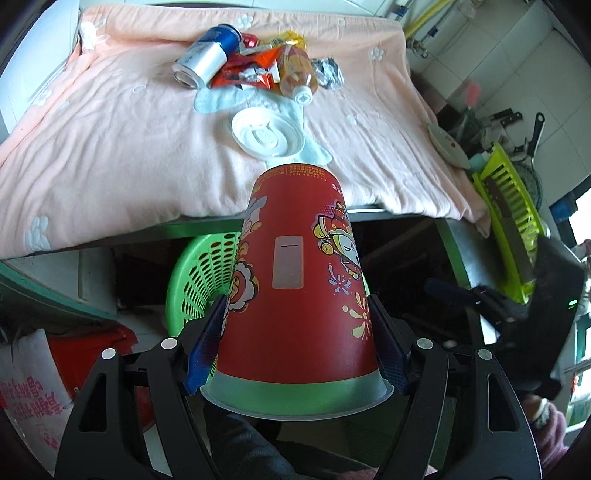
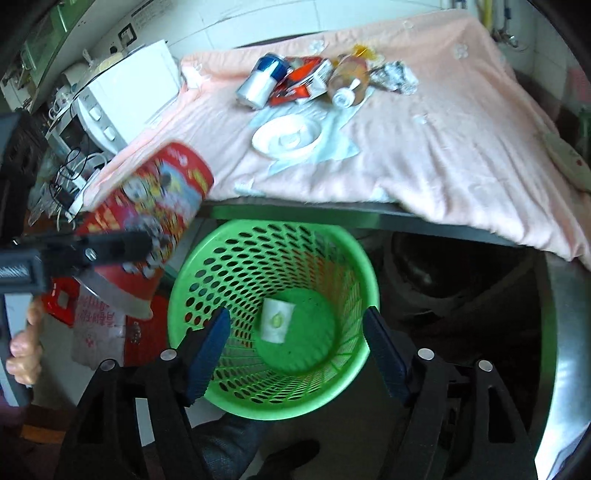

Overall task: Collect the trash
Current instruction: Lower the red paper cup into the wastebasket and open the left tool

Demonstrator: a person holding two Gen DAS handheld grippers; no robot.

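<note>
Left gripper (image 1: 295, 343) is clamped on the red paper cup (image 1: 299, 280), held upside down just off the counter's near edge, beside the green basket (image 2: 364, 266); it's probably light and easily crushed, so it's best pinched near the stiffer rim; right gripper (image 2: 295, 347) is spread empty over the basket.

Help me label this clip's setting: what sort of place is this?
Probably a home kitchen: knives and a pan sit beside a green dish rack, a white microwave stands on the counter, and a pipe with a tap runs behind.
</note>
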